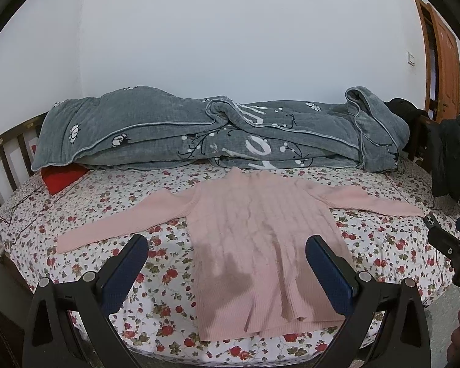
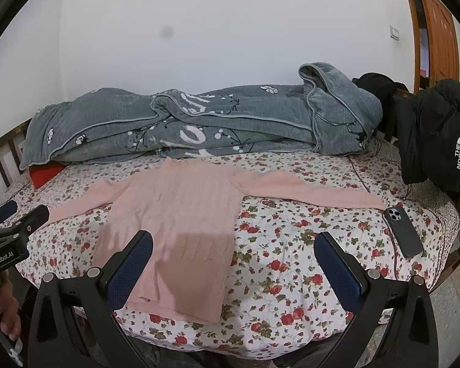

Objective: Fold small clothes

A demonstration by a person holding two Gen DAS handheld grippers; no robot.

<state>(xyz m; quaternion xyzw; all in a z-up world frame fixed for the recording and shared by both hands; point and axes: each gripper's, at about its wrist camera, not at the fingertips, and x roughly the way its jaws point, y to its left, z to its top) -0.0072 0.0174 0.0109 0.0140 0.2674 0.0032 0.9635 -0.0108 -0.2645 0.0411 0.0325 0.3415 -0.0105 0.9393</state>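
Note:
A pink ribbed sweater (image 1: pixel 254 239) lies flat on the floral bedsheet (image 1: pixel 156 288), both sleeves spread out sideways and the hem toward me. It also shows in the right wrist view (image 2: pixel 181 230). My left gripper (image 1: pixel 227 273) is open and empty, hovering above the sweater's lower body. My right gripper (image 2: pixel 234 270) is open and empty, above the sheet at the sweater's lower right edge. The left gripper shows at the left edge of the right wrist view (image 2: pixel 12 224).
A rumpled grey quilt (image 1: pixel 217 135) lies along the back of the bed. A red item (image 1: pixel 63 178) peeks out under its left end. A dark phone (image 2: pixel 403 230) lies on the sheet at the right. A black jacket (image 2: pixel 438 135) hangs over the right bed rail.

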